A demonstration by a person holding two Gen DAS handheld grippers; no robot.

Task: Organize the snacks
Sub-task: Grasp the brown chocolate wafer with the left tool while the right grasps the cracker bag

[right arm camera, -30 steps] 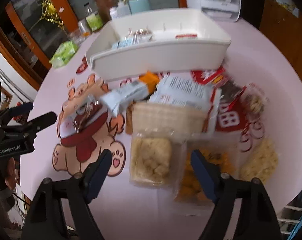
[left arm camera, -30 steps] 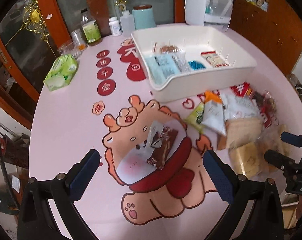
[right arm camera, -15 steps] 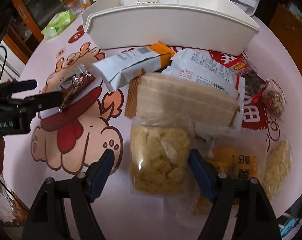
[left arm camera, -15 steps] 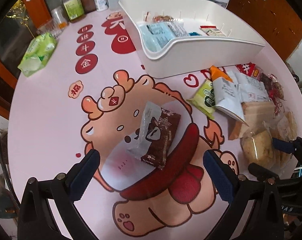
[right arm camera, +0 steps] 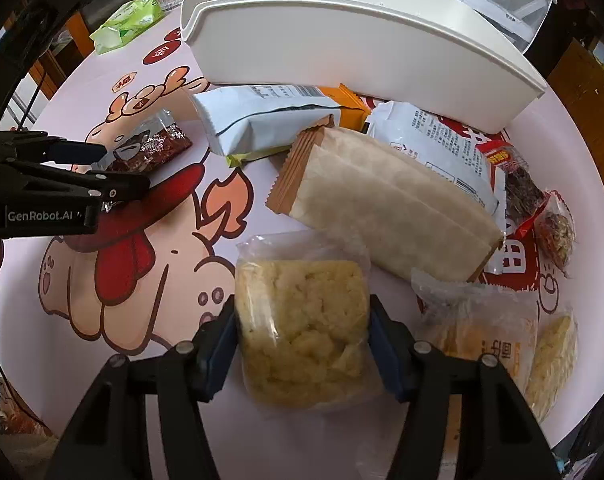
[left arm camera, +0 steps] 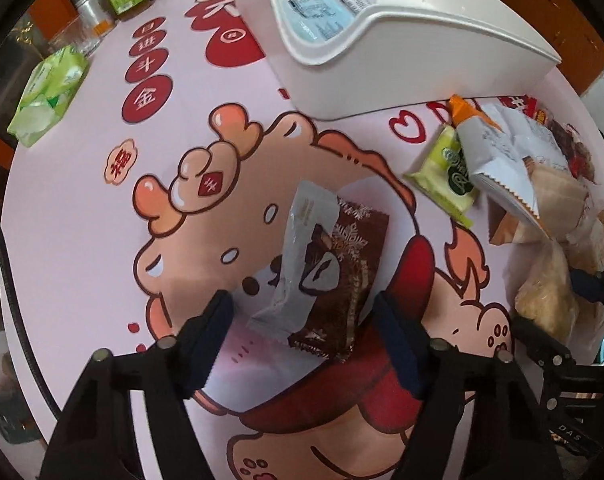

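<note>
A brown chocolate snack pack (left arm camera: 341, 276) lies on the pink table with a silver pack (left arm camera: 298, 256) overlapping it. My left gripper (left arm camera: 305, 332) points down over both. Its jaws are closing, with a small gap still showing at each pad. In the right wrist view the left gripper (right arm camera: 124, 170) hovers at the brown pack (right arm camera: 150, 148). A clear-wrapped yellow puffed-rice cake (right arm camera: 302, 328) sits between the closing jaws of my right gripper (right arm camera: 303, 340), whose pads touch its wrapper on both sides. The white tray (left arm camera: 401, 64) behind holds several packs.
A heap of snacks lies right of centre: a beige wafer pack (right arm camera: 381, 200), white packs (right arm camera: 262, 120), a green pack (left arm camera: 445, 168) and red packs (right arm camera: 517, 176). A green tissue pack (left arm camera: 46, 92), bottles and jars stand along the far left edge.
Both grippers have sunk toward the table and their jaws have narrowed, the left around the brown and silver packs, the right onto the yellow rice cake.
</note>
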